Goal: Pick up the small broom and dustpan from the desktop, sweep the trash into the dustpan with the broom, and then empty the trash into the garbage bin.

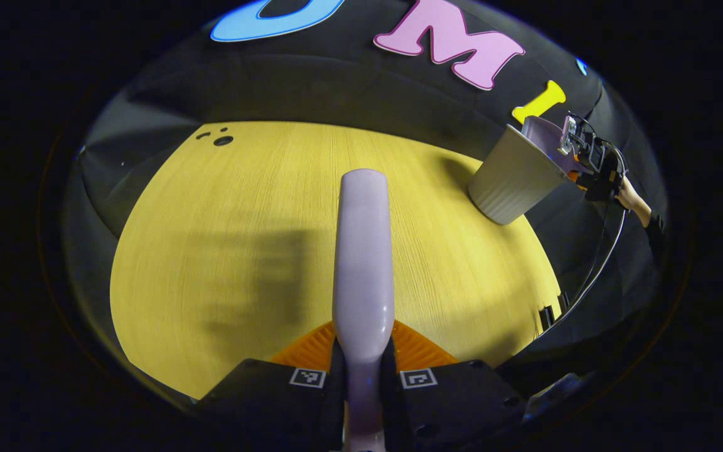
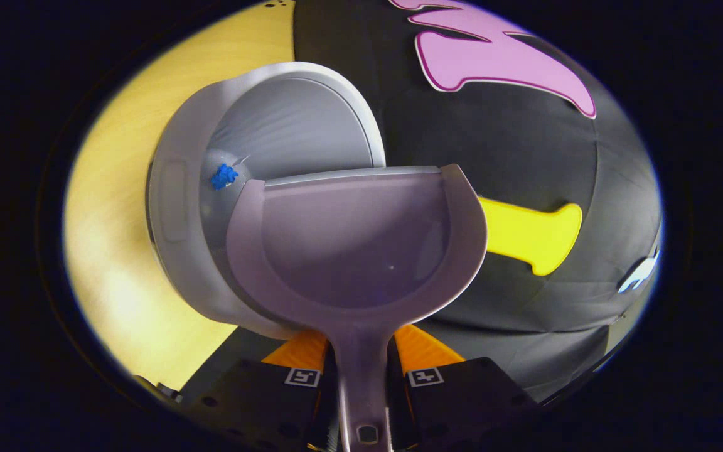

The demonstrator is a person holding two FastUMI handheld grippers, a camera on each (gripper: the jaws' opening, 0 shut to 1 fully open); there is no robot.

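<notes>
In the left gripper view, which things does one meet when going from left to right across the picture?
Dark holes in the table → broom held in the left gripper → garbage bin → dustpan tipped into the bin → right gripper → hand.

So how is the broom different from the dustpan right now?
The broom shows a long, narrow handle held over the yellow desktop; the dustpan is a wide scoop tipped over the grey garbage bin. The left tongs hold the broom, the right tongs the dustpan. Both are pale purple.
</notes>
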